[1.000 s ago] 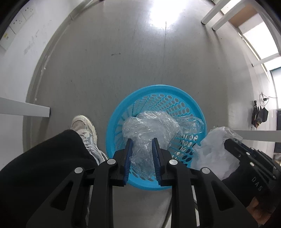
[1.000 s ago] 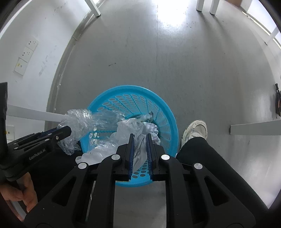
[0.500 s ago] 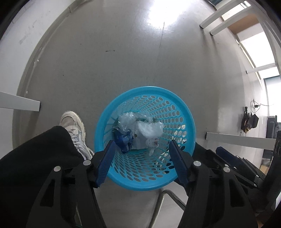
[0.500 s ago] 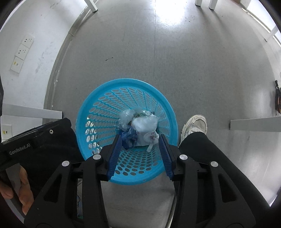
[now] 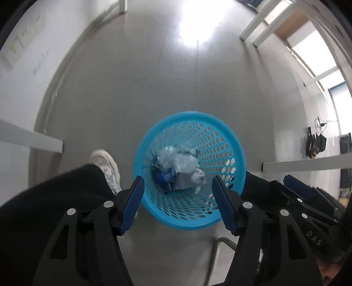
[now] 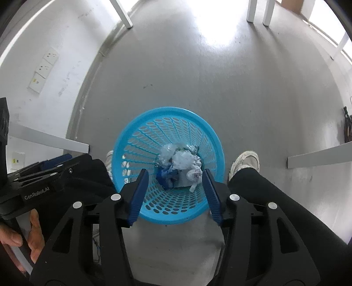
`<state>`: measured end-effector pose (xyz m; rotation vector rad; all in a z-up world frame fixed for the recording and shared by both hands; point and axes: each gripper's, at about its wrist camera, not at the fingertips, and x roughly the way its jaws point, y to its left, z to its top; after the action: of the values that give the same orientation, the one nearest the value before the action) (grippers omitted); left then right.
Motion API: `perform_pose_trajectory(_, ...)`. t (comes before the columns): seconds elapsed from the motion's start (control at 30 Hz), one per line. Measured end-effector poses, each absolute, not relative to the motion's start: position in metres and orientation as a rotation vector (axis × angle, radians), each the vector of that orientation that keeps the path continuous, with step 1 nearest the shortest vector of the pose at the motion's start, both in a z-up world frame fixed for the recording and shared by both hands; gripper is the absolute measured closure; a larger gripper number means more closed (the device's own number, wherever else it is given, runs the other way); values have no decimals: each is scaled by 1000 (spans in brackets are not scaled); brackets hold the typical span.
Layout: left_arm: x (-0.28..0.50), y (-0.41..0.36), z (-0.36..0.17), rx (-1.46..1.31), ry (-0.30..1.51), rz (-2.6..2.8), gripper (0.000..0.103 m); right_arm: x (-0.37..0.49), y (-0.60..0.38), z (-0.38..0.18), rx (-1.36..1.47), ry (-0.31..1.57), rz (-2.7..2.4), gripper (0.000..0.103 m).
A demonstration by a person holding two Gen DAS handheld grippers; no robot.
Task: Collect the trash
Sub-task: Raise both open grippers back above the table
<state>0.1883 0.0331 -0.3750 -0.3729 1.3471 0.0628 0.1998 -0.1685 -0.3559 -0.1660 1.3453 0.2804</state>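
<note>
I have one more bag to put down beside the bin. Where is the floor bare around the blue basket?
Bare grey floor lies beyond the blue basket, running to the white table legs and between the two white rails. The near side is crowded: shoes and dark trouser legs flank the basket, with a metal frame beneath the grippers.

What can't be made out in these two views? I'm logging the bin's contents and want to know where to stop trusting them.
- Trash in the blue basket: a crumpled heap, so lower pieces are hidden in both views.
- Basket's near rim: covered by the right gripper and, in the left view, the left gripper.
- Left view: blurred, so wall sockets are unreadable.
- Dark items at the far wall: too small.
</note>
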Motion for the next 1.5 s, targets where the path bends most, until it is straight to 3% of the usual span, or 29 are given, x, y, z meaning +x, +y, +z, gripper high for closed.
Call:
perform_pose_trajectory(0.17, 165, 29, -347, -307, 1255, 37, 32, 180, -171, -335, -140, 1304, 304, 53)
perform_pose_trajectory(0.23, 153, 30, -334, -320, 1233, 21, 30, 171, -172, -326, -140, 1281, 312, 48)
perform_pose_trajectory(0.33, 132, 32, -314, -337, 1178, -22, 21, 155, -170, -312, -153, 1240, 326, 45)
perform_pose_trajectory(0.6, 99, 24, -275, -274, 1074, -50, 15, 118, -173, -274, -132, 1163, 365, 37)
perform_pose_trajectory(0.7, 84, 17, -251, -180, 996, -62, 6, 102, -178, -255, -113, 1123, 381, 33)
perform_pose_trajectory(1.03, 34, 15, -185, -86, 830, -80, 6, 42, -195, -170, -96, 937, 450, 11)
perform_pose_trajectory(1.5, 10, 19, -77, -54, 615, -100, 6, 7, -179, -18, -105, 615, 519, 9)
